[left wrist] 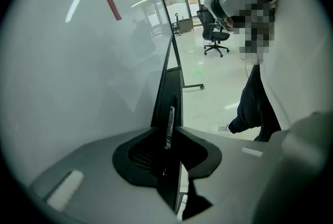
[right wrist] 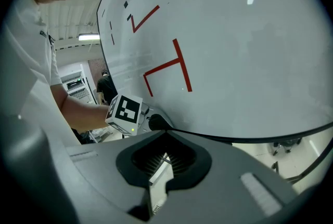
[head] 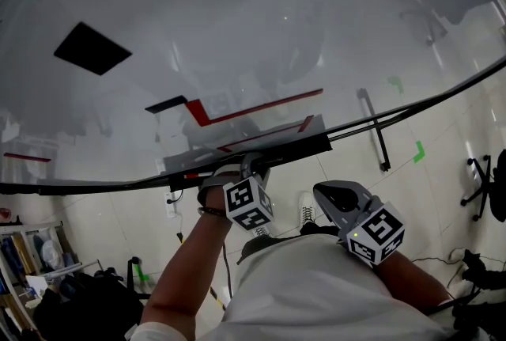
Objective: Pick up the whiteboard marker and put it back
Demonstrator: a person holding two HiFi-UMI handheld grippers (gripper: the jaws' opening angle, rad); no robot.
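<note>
The whiteboard marker (left wrist: 168, 125) is black with white print and lies lengthwise along the black tray (left wrist: 167, 80) under the whiteboard (head: 237, 39). My left gripper (left wrist: 169, 133) is shut on the marker, its jaws pressed to either side of the barrel. Seen from the head view, the left gripper (head: 250, 164) reaches to the tray (head: 300, 146) and hides the marker. My right gripper (head: 322, 194) hangs back near my body, below the tray. In its own view the right gripper (right wrist: 165, 137) is shut with nothing in it.
The whiteboard carries red line marks (head: 253, 110) and a black patch (head: 92, 48). An office chair (left wrist: 214, 36) stands far off on the glossy floor. Dark bags (head: 87, 304) and shelves (head: 32, 256) sit at the lower left. My torso (head: 332, 292) is close behind both grippers.
</note>
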